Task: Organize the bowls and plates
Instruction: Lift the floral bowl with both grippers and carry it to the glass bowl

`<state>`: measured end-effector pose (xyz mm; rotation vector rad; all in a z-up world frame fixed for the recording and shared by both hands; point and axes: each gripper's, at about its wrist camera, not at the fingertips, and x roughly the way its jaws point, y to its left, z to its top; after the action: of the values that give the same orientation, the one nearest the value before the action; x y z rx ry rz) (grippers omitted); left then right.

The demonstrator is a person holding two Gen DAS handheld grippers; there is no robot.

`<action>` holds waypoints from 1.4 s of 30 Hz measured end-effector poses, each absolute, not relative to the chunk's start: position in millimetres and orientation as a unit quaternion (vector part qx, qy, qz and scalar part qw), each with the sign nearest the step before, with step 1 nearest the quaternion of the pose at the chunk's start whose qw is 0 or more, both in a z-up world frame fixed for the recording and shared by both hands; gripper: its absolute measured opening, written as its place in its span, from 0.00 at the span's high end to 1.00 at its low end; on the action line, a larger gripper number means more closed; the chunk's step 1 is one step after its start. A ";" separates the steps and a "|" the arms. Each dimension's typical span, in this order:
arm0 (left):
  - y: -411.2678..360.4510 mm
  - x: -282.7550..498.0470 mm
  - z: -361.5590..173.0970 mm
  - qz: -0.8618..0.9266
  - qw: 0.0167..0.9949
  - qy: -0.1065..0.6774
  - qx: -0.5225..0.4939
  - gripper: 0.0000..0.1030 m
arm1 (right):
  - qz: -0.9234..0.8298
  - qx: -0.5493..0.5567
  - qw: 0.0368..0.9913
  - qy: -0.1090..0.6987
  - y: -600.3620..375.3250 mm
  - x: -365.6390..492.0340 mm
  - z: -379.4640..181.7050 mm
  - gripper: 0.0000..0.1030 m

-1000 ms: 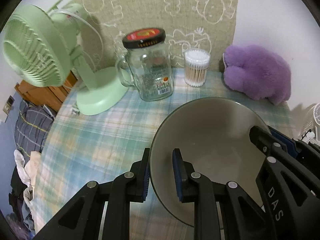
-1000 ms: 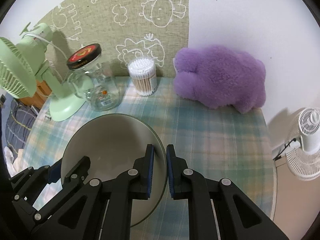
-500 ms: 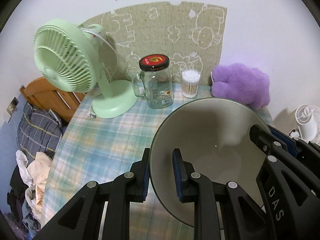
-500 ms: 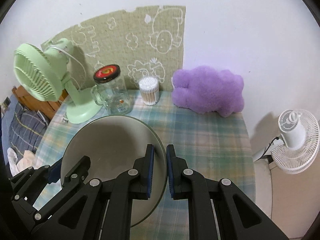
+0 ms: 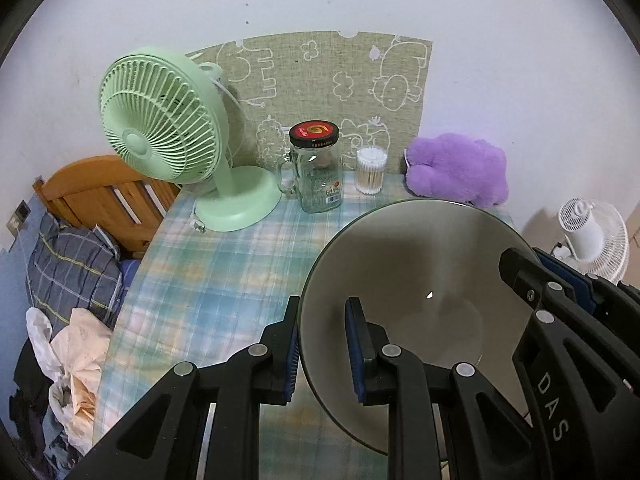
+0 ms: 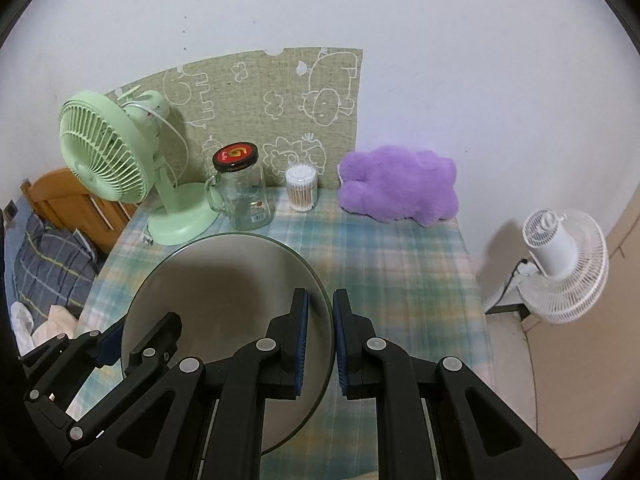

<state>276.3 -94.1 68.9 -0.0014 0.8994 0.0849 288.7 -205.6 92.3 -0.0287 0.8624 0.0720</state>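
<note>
Plaid-clothed table [image 5: 224,280] against white wall; green fan [image 5: 168,140] at 10 o'clock, glass jar [image 5: 318,168] and cotton-swab tub [image 5: 371,170] at 12, purple plush [image 5: 456,170] at 1. Bowl [image 5: 420,280] raised above cloth, tilted. My left tongs [image 5: 322,350] clamped on its 9 o'clock rim, right tongs [image 6: 320,346] clamped on 3 o'clock rim. Risk: thin rim, smooth glaze; uneven pull between hands could slip bowl free, drop onto table, or swing into jar.
</note>
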 end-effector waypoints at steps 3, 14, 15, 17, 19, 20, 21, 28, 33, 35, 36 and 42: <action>-87.2 265.6 71.1 0.032 0.901 0.433 0.001 0.82 | 0.026 -0.008 0.908 0.418 -197.7 274.8 95.5 0.84; -56.4 217.8 77.9 0.007 0.905 0.426 0.006 0.82 | -0.001 0.013 0.907 0.421 -165.8 218.9 100.7 0.84; -53.5 214.2 77.3 0.004 0.904 0.427 0.005 0.82 | -0.004 0.015 0.906 0.422 -162.6 212.9 100.0 0.84; -47.2 206.1 74.6 -0.004 0.903 0.430 0.003 0.82 | -0.007 0.017 0.906 0.422 -158.0 203.5 99.2 0.84; -43.2 199.6 72.4 -0.008 0.902 0.432 0.004 0.82 | -0.011 0.018 0.906 0.423 -153.1 194.9 97.9 0.85; -41.7 195.8 71.3 -0.010 0.901 0.433 0.004 0.82 | -0.013 0.018 0.906 0.424 -151.0 190.8 96.8 0.85; -40.0 191.9 69.4 -0.012 0.901 0.434 0.005 0.82 | -0.015 0.019 0.905 0.425 -149.5 186.5 95.3 0.85; -30.5 164.8 54.3 -0.027 0.891 0.453 -0.001 0.82 | -0.025 0.014 0.899 0.438 -140.0 155.5 83.4 0.85; -29.0 149.7 38.8 -0.036 0.883 0.467 0.004 0.82 | -0.031 0.011 0.890 0.454 -135.1 137.7 69.5 0.85; -28.7 142.9 31.4 -0.038 0.880 0.474 0.003 0.82 | -0.034 0.009 0.886 0.462 -134.6 131.5 62.6 0.85; -28.7 141.1 28.8 -0.039 0.878 0.476 0.002 0.82 | -0.035 0.009 0.885 0.465 -135.0 129.6 60.1 0.85; -28.6 129.6 10.8 -0.038 0.871 0.490 0.005 0.82 | -0.040 0.002 0.872 0.488 -132.8 116.7 41.0 0.85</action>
<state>129.6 -28.6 10.8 0.0099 1.0248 -0.0798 116.7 -132.8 41.0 0.0051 1.0191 -0.0829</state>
